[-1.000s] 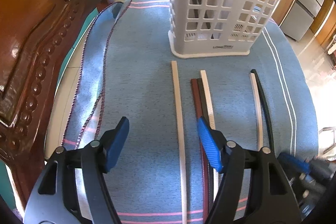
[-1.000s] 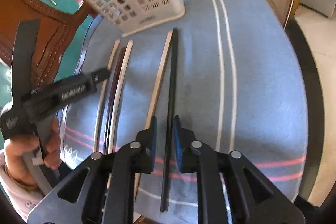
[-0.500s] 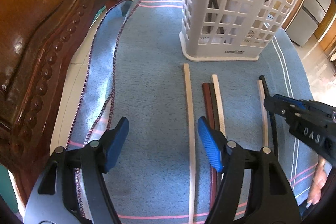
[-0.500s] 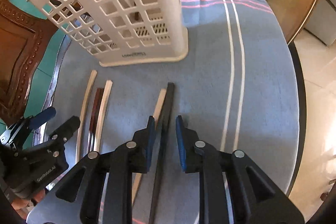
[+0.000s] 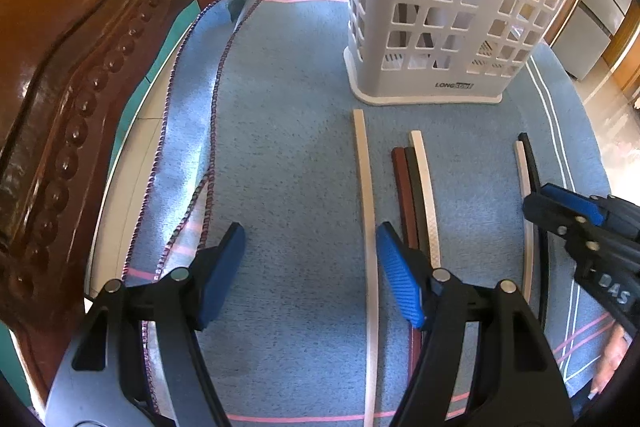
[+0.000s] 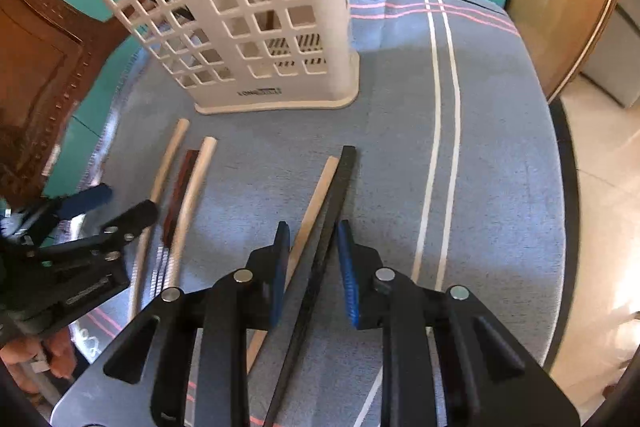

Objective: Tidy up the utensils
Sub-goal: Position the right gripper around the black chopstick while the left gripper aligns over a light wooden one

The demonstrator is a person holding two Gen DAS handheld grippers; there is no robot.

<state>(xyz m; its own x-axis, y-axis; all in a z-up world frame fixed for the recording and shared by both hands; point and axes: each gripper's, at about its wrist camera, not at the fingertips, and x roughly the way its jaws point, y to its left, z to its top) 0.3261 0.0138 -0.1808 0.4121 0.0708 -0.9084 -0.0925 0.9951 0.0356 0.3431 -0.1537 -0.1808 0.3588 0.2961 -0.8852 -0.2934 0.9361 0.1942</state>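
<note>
Several chopsticks lie on the blue cloth in front of a white lattice utensil holder (image 5: pixel 444 15), which also shows in the right wrist view (image 6: pixel 256 11). A lone beige stick (image 5: pixel 366 211) lies left of a dark red, dark and beige trio (image 5: pixel 414 195). A beige stick (image 6: pixel 310 223) and a black stick (image 6: pixel 332 211) lie together further right. My right gripper (image 6: pixel 312 263) is open with its jaws around these two, low over the cloth. My left gripper (image 5: pixel 310 259) is open and empty, its right finger by the lone beige stick.
A carved wooden chair back (image 5: pixel 68 99) stands close on the left. The round table edge (image 6: pixel 568 211) drops off at the right. The cloth's folded hem (image 5: pixel 200 131) lies left of the sticks. Dark utensils stand inside the holder.
My right gripper moved forward along the black and beige pair and its jaws widened a little. The left gripper shifted forward and slightly left, staying open.
</note>
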